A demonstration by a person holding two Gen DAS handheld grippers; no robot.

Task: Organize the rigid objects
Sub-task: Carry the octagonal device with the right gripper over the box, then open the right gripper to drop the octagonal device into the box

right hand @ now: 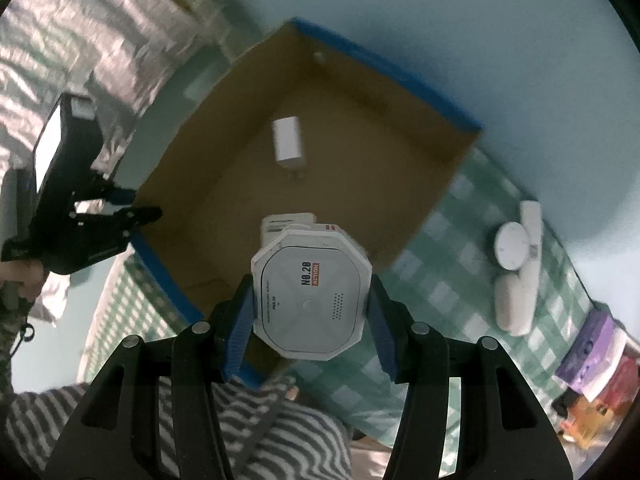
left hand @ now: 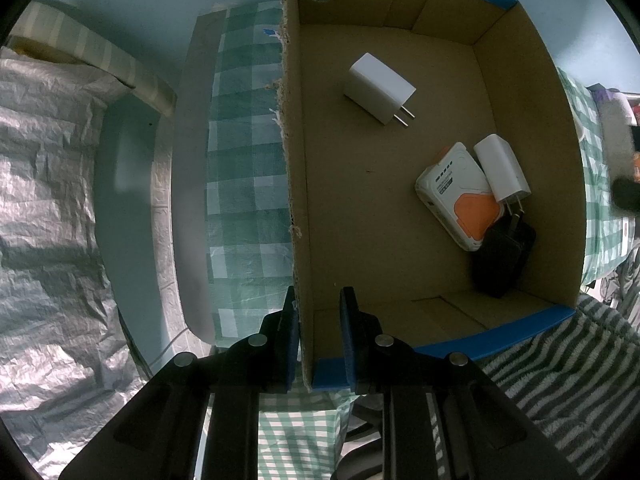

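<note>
Chargers (left hand: 380, 88) lie in box (left hand: 296, 160); white pieces (right hand: 514, 272) outside (blurred).

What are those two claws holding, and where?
The right claw grips a white octagonal gadget by two opposite sides. The left claw clamps the cardboard box by its side wall, near a corner.

Dim bluish light; fisheye-warped edges; right wrist view motion-blurred
</note>
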